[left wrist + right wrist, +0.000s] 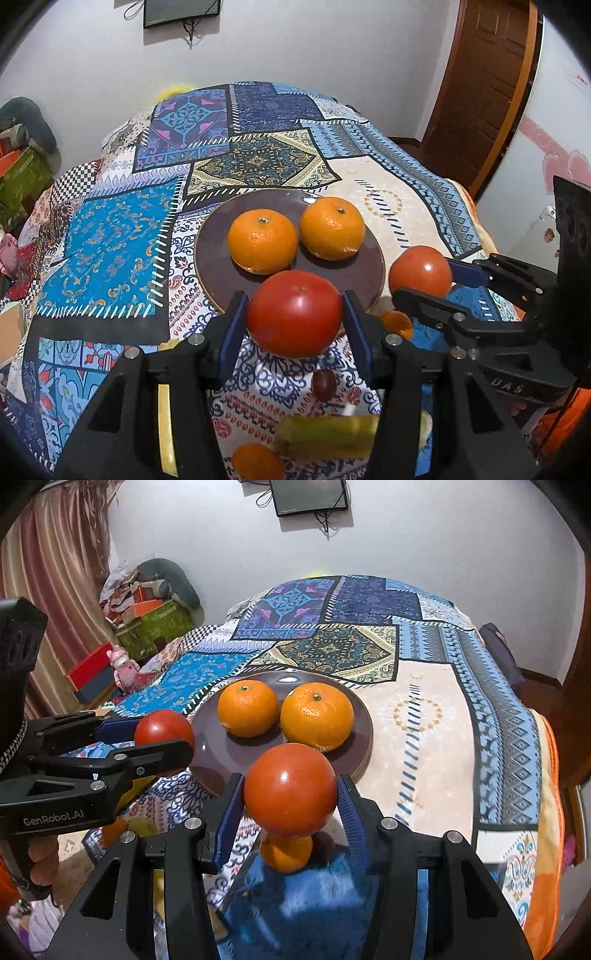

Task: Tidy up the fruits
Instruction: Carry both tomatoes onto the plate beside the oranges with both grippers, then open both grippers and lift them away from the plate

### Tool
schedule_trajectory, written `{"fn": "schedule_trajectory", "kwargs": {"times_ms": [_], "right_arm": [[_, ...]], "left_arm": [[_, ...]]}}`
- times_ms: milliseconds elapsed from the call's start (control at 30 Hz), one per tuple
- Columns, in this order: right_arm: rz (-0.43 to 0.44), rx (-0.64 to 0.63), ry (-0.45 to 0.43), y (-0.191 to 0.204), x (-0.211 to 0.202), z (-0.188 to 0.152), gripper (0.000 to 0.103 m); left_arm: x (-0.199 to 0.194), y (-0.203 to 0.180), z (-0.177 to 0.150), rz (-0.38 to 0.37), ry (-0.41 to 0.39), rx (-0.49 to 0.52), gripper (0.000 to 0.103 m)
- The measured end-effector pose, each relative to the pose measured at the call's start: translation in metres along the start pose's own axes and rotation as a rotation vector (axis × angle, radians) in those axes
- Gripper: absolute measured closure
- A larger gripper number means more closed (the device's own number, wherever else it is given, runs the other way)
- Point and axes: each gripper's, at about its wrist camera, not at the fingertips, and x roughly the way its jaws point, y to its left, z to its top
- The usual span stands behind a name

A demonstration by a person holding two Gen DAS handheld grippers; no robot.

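Two oranges (pixel 291 240) already sit on the plate (pixel 214 266) mid-frame. We grip a tomato (pixel 294 320) in the left claw (pixel 294 325) and another tomato (pixel 290 789) in the right claw (pixel 290 794), both lifted just short of the plate; a loose orange (pixel 285 853) waits below.

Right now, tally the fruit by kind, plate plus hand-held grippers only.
Oranges: 2, both on the plate: left orange, right orange.
Tomatoes: 2: one tomato in the left hand-held gripper, other tomato in the right hand-held gripper.
Total: 4
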Motion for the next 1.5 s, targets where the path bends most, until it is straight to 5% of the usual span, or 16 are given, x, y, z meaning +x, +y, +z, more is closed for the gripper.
{"fn": "schedule_trajectory", "kwargs": {"times_ms": [767,1500], "right_arm": [[0.027,-0.085,0.108,0.011,0.053,0.012,0.056],[0.019,-0.075,0.103,0.007,0.055,0.012,0.055]], "left_arm": [[0.041,0.017,0.014,0.036,0.055,-0.034,0.052],[0.051,0.01,0.014,0.013,0.062,-0.064,0.051]]}}
